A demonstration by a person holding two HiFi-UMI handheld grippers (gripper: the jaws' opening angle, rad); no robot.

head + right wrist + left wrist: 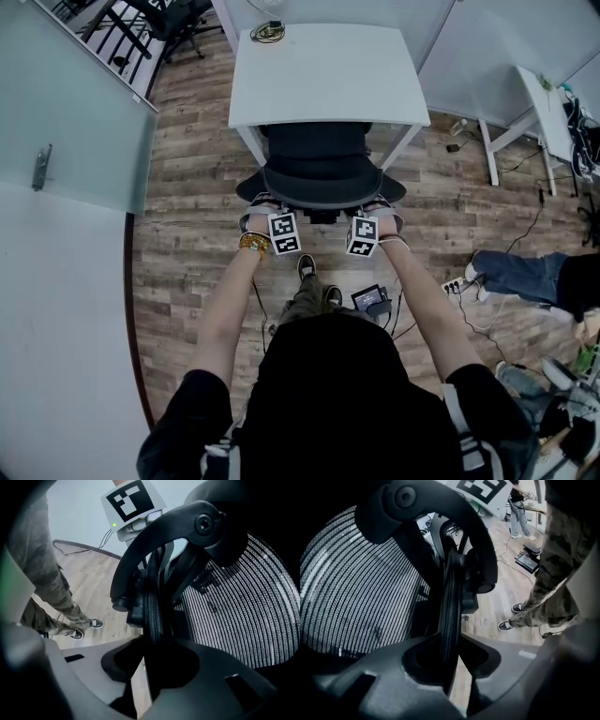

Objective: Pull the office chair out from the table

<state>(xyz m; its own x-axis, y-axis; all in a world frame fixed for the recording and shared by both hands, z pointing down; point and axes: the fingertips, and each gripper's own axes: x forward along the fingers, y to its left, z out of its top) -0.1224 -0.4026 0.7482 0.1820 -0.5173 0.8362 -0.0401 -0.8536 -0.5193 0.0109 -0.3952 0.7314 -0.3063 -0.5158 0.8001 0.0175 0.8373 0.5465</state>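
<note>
Your left claw [450, 656] and right claw [149, 665] are both clamped on the office chair [319, 178] back's rim, mid-frame; chair's tucked under the white desk [328, 75] up top.

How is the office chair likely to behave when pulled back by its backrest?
Probably glides easily: the office chair stands on smooth wood floor, base hidden. Its mesh likely flexes, but the rim clamped by left gripper and right gripper looks stiff. Pulling high may tip it.
</note>
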